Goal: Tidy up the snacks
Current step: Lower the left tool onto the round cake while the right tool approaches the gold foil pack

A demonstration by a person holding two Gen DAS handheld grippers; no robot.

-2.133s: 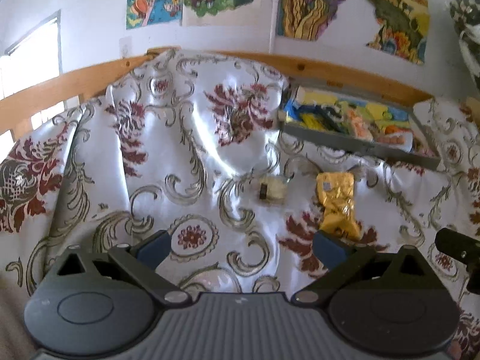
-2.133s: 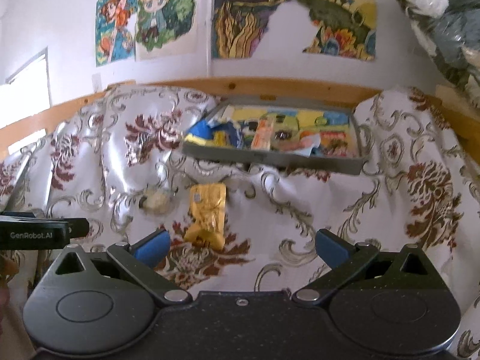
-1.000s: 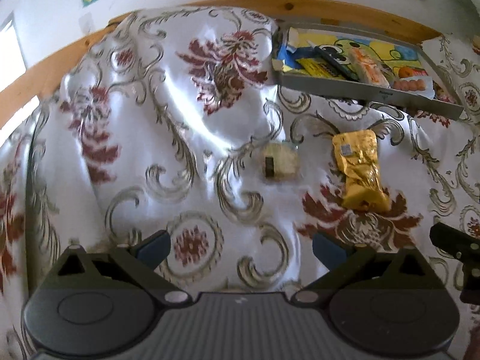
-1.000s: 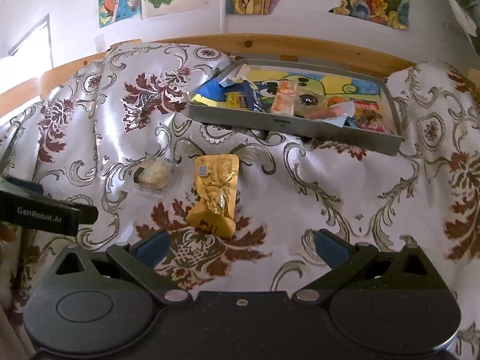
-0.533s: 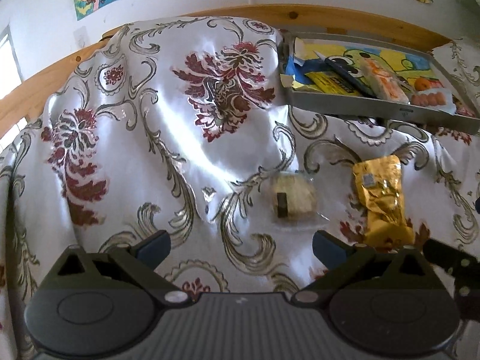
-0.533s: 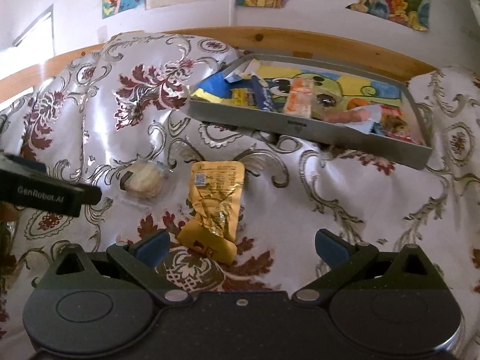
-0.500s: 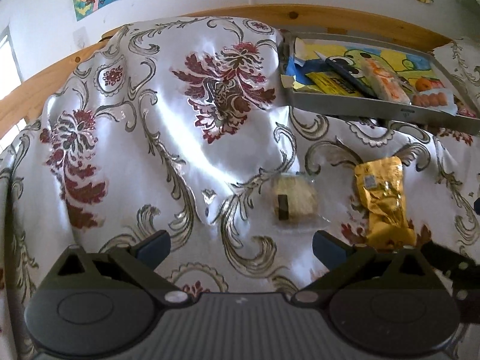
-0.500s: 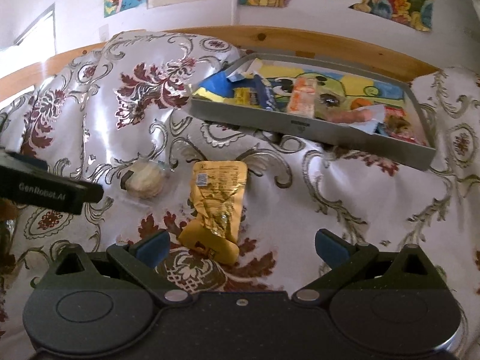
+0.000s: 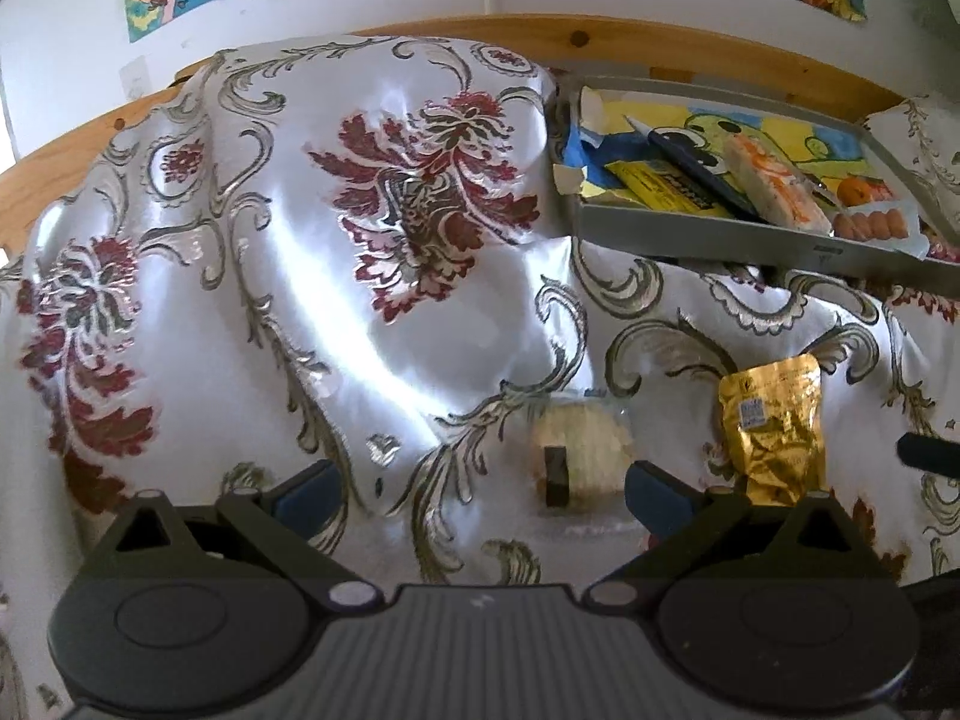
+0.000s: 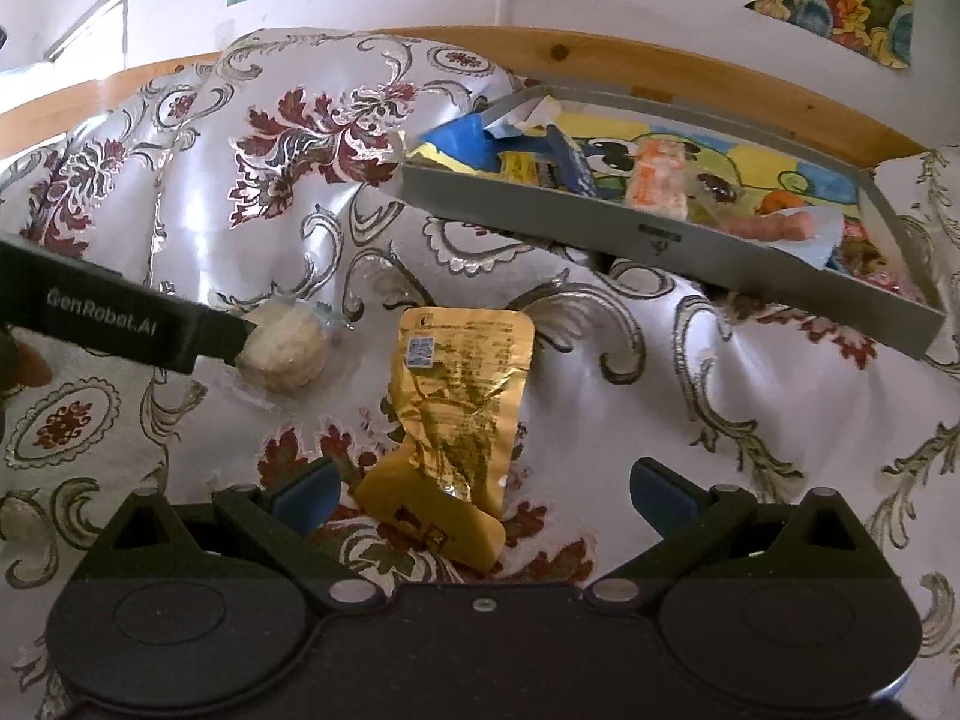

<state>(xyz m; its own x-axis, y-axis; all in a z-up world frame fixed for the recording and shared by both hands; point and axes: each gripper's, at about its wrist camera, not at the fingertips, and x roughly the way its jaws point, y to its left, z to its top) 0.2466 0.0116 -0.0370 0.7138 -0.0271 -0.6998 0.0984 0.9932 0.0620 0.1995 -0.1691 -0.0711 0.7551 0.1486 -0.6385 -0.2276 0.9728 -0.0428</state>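
Printed white lettering "GenRobot.AI" reads along the side of the left claw (image 10: 129, 321), seen from the right wrist camera; a small blue-and-white square code label sits near the upper end of the gold snack pouch (image 10: 459, 414), and its other print is too small to read. The pouch lies flat on the floral satin cloth (image 9: 384, 324), crumpled, its long axis running from the right claw (image 10: 480, 495) up toward the grey tray (image 10: 666, 240), folded lower end nearest the claw. The right claw is spread wide, its blue-padded fingers either side of the pouch's lower end, not touching it. Left of the pouch lies a round pale snack in clear wrap (image 9: 579, 459) with a dark band across it. The left claw (image 9: 480, 489) is also spread, the round snack just inside its right finger. Beyond the pouch, the tray holds assorted wrapped snacks over a cartoon picture; a mark on its front wall is illegible.
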